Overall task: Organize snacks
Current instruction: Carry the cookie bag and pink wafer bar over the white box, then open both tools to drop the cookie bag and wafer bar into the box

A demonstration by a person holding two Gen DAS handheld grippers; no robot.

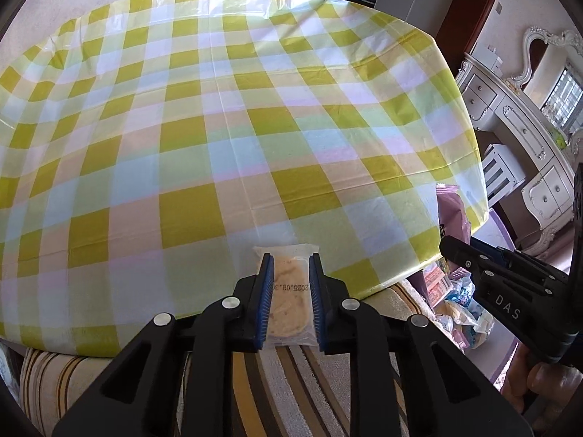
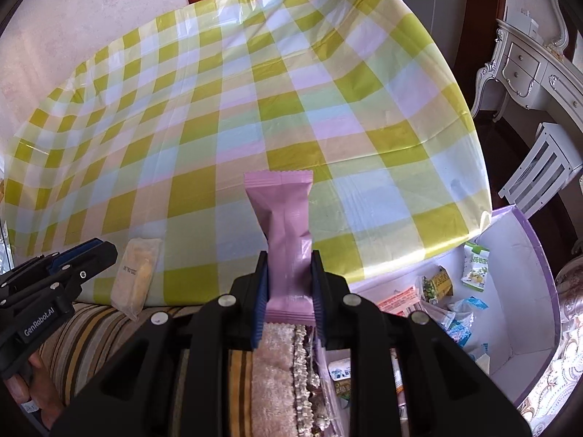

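Note:
My left gripper point(image 1: 290, 260) is shut on a clear packet with a round flat pastry point(image 1: 289, 291), held over the near edge of the table with the green and yellow checked cloth point(image 1: 226, 127). The right wrist view shows that pastry packet point(image 2: 135, 276) and the left gripper point(image 2: 98, 251) at its left. My right gripper point(image 2: 289, 256) is shut on a pink snack wrapper point(image 2: 286, 229) that sticks up over the table's near edge. The pink wrapper also shows in the left wrist view point(image 1: 452, 211), beside the right gripper point(image 1: 446, 244).
A white box with a purple rim point(image 2: 524, 291) sits low at the right of the table and holds several snack packets point(image 2: 475, 266). A striped cushion point(image 1: 291, 382) lies below the grippers. A white dresser point(image 1: 510, 127) and a white stool point(image 2: 543, 167) stand to the right.

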